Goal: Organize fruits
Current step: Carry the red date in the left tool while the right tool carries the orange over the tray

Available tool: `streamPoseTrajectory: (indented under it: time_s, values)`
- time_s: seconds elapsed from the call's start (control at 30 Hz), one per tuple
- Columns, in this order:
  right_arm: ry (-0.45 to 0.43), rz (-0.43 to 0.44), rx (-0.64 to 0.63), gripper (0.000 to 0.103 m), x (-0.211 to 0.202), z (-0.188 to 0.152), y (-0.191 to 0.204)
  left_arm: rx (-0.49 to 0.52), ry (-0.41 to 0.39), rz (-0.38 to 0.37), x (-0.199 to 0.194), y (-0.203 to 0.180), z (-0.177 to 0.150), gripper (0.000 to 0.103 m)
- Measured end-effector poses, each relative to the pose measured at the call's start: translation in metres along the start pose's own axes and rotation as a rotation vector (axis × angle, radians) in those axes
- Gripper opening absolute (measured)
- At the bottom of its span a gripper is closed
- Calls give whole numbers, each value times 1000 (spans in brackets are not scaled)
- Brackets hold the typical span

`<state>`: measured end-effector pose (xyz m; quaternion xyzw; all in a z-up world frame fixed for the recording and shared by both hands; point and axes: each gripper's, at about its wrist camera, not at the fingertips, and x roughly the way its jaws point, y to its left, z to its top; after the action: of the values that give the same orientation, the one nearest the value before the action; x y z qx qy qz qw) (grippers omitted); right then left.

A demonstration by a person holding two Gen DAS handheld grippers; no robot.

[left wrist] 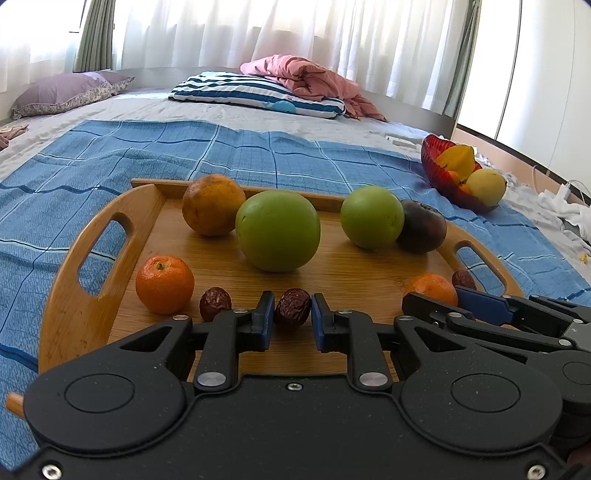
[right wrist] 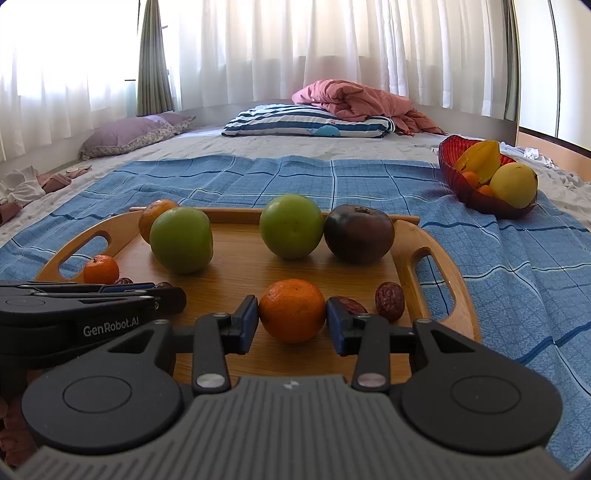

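Wooden tray (left wrist: 92, 295) lies on a blue checked cloth (left wrist: 258, 155) spread over a bed; all observations below refer to it.

Left gripper (left wrist: 293, 314): its blue pads are clenched on a wrinkled red date (left wrist: 293, 308) at the near edge of the tray. A second date (left wrist: 215, 303) sits just to its left, and a small mandarin (left wrist: 164, 284) beyond that, near the left handle.

Right gripper (right wrist: 291, 319): its fingers bracket a mandarin (right wrist: 291, 310) at the near right of the tray, both pads touching the fruit's sides, so it is grasped. Two further dates lie just right of it: one (right wrist: 390, 301) in full sight, the other (right wrist: 351, 304) partly hidden behind the right finger.

Further back on the tray: a large green fruit (left wrist: 277, 230) at centre, with a dull orange (left wrist: 213, 205) touching it behind left; a second green fruit (left wrist: 371, 216) to the right, touching a dark purple fruit (left wrist: 423, 226).

Off the tray, well to the far right on the cloth, a red glass bowl (right wrist: 448, 155) holds a starfruit (right wrist: 480, 160), a yellow fruit (right wrist: 513, 184) and small orange fruits.

Background: striped pillow (left wrist: 255, 94), pink blanket (left wrist: 306, 75), purple pillow (left wrist: 62, 90), white curtains (left wrist: 277, 29)
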<state>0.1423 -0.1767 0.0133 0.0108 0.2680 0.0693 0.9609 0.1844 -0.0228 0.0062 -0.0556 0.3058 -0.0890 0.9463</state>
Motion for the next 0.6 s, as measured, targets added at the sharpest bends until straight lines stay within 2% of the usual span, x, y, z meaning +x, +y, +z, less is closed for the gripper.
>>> streamPoseTrajectory:
  time_s: [0.47, 0.6]
  values:
    - [1, 0, -1, 47, 0, 0, 0, 1, 3, 6, 1, 1, 0, 21]
    - [7, 6, -16, 47, 0, 0, 2, 12, 9, 16, 1, 1, 1, 25]
